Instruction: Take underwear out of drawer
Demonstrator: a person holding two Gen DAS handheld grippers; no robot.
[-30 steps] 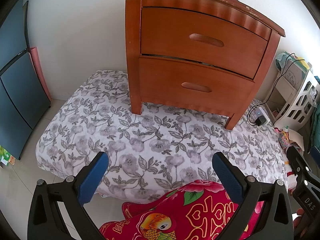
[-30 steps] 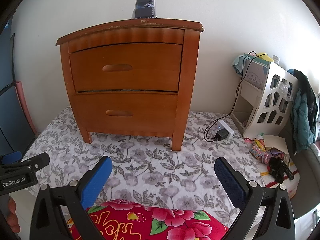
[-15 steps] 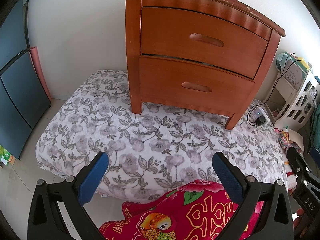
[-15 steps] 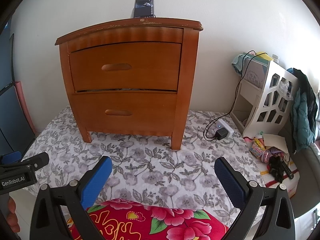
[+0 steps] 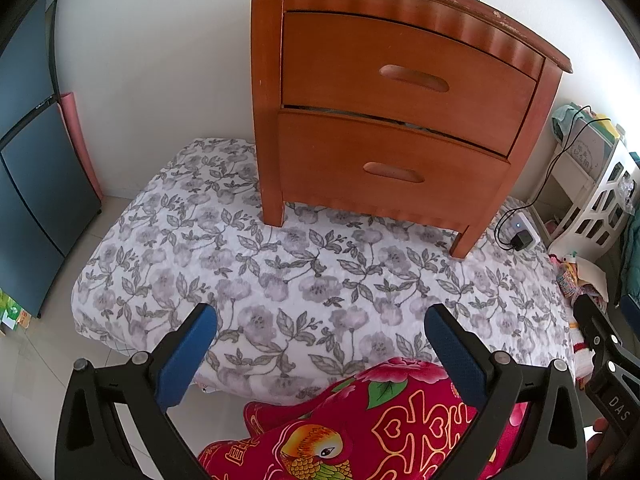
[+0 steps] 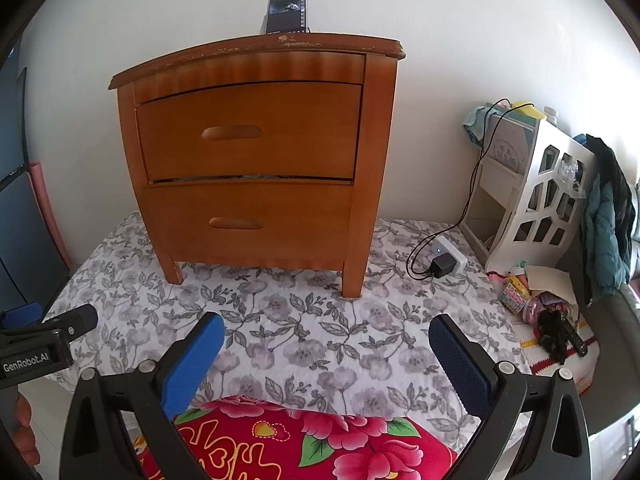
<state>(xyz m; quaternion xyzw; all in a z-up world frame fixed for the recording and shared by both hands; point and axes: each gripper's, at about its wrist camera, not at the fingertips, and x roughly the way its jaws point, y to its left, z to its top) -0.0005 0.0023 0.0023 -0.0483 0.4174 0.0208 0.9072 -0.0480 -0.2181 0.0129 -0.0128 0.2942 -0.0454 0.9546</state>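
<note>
Both drawers (image 6: 248,136) closed, fronts facing cams, long axis horizontal, left hand-held gripper (image 5: 320,332) & right hand-held gripper (image 6: 326,334) spread, empty

- Floral-print mattress (image 6: 304,340) on the floor
- Phone (image 6: 287,12) propped against the wall
- White shelf unit (image 6: 536,196)
- Charger (image 6: 442,265) on a power strip
- Red flowered cloth (image 6: 320,440)
</note>
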